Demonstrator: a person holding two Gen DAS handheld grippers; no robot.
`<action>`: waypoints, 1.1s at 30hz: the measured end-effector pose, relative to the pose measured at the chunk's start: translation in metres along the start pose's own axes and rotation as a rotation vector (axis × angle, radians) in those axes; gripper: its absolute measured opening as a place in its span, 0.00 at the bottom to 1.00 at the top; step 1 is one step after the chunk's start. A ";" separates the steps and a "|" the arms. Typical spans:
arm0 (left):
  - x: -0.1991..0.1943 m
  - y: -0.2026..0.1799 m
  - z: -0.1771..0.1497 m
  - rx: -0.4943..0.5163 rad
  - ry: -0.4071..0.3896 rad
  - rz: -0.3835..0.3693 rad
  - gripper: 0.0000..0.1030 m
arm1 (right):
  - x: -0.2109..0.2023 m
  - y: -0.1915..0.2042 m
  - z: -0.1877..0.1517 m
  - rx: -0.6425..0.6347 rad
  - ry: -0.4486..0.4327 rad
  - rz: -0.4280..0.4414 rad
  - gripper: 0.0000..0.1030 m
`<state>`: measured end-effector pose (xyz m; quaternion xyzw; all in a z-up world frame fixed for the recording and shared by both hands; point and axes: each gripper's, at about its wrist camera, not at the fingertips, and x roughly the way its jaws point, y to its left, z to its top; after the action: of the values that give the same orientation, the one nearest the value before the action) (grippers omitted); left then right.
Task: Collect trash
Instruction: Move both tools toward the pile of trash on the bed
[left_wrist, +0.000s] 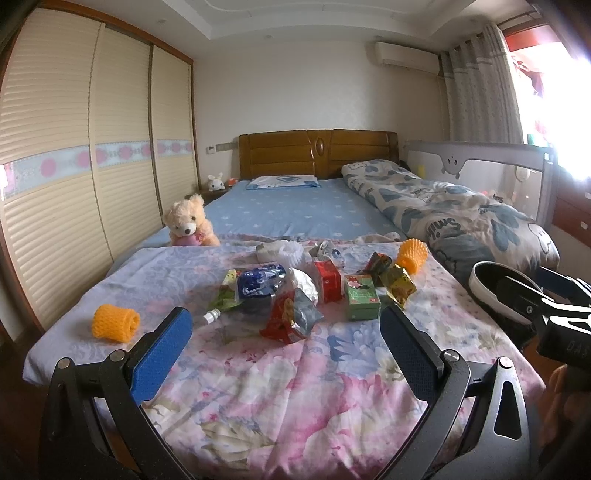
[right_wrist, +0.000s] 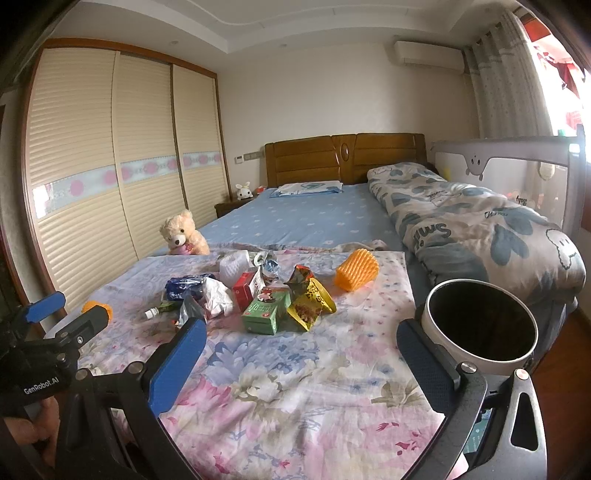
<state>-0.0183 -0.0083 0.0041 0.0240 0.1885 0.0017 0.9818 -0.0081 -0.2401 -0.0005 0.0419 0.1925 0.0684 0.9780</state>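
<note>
A heap of trash lies on the flowered sheet (left_wrist: 280, 398): a green carton (left_wrist: 362, 297), a red carton (left_wrist: 327, 278), a red and silver wrapper (left_wrist: 290, 317), a blue wrapper (left_wrist: 258, 282) and a yellow snack bag (left_wrist: 399, 284). One orange foam net (left_wrist: 115, 322) lies apart at the left, another (left_wrist: 412, 254) at the back right. My left gripper (left_wrist: 286, 343) is open and empty, short of the heap. My right gripper (right_wrist: 301, 354) is open too, with nothing between its fingers. The green carton (right_wrist: 266, 312) and yellow bag (right_wrist: 310, 304) lie ahead of it. A white bin (right_wrist: 480, 321) stands by its right finger.
A teddy bear (left_wrist: 188, 221) sits at the bed's left edge beyond the heap. A folded quilt (right_wrist: 480, 229) runs along the right side against a bed rail (right_wrist: 517, 162). Sliding wardrobe doors (left_wrist: 74, 184) line the left wall. The left tool's black housing (right_wrist: 44, 354) shows at the right wrist view's left edge.
</note>
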 end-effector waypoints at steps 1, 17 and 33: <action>0.001 -0.001 -0.001 0.001 0.001 0.000 1.00 | 0.000 0.000 0.000 0.000 -0.001 0.000 1.00; 0.006 -0.004 -0.005 0.001 0.028 -0.010 1.00 | 0.006 0.003 -0.004 -0.007 0.011 -0.003 1.00; 0.067 0.008 -0.011 -0.013 0.197 -0.015 0.97 | 0.060 -0.011 -0.006 -0.034 0.190 0.003 0.99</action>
<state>0.0395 0.0007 -0.0302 0.0157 0.2843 -0.0020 0.9586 0.0459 -0.2412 -0.0299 0.0192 0.2830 0.0768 0.9558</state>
